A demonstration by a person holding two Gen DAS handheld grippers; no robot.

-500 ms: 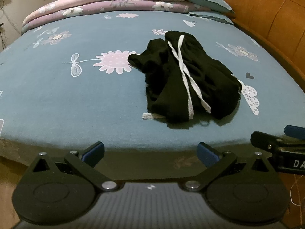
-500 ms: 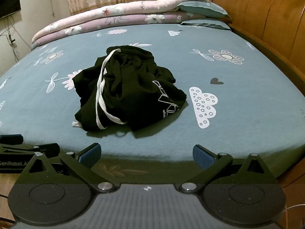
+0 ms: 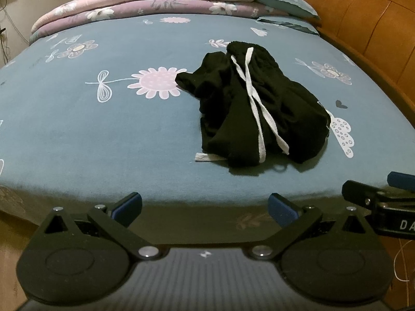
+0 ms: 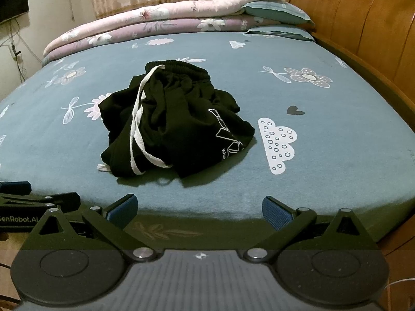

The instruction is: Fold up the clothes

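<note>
shorts (image 3: 259,108): crumpled heap on bed (image 3: 77,129), same as half a second ago.
left gripper (image 3: 205,207): wide, empty.
right gripper (image 4: 199,207): wide, empty.
task: folding not yet begun.

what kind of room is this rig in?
Most likely a home bedroom. There's a bed with a blue flower-print sheet, a wooden headboard on the right, and folded quilts with pillows stacked at the far side.

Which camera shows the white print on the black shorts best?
The right wrist view: the white print on the black shorts faces that camera, lines and some letters showing. In the left wrist view the shorts show mostly their drawstring; the print is nearly hidden at their right edge.
</note>
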